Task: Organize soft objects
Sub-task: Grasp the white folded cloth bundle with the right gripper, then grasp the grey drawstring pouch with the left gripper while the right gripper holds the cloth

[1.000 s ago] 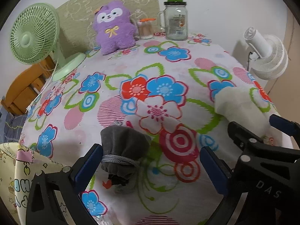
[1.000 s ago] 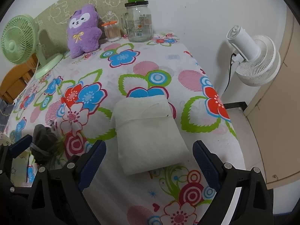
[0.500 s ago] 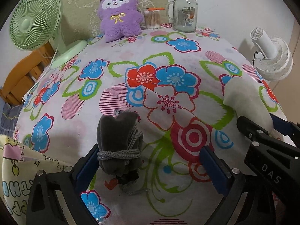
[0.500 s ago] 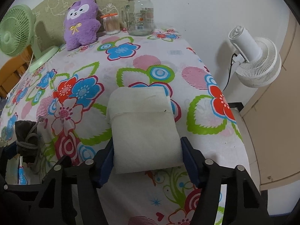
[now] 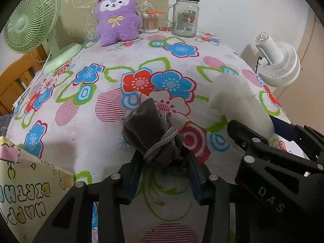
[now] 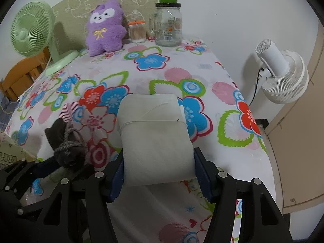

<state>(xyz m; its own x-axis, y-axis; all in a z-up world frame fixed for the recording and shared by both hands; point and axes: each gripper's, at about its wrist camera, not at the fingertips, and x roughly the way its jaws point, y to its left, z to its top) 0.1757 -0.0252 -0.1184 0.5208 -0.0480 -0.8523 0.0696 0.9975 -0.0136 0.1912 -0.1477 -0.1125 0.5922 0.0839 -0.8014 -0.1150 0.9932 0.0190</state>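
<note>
The left hand-held gripper (image 5: 164, 162) has just closed on the grey pouch (image 5: 150, 133) beside the white pillow (image 6: 156, 139), which the right hand-held gripper (image 6: 159, 174) clamps, probably for lifting both.

Black right gripper arm (image 5: 269, 198): white letters "DAS".
Pale yellow cartoon-printed paper bag (image 5: 30, 192), at the table's near left corner: upside-down "HAPPY BIRTH…", probably "birthday".
Clear glass mug-jar label (image 5: 187, 20): unreadable.
</note>
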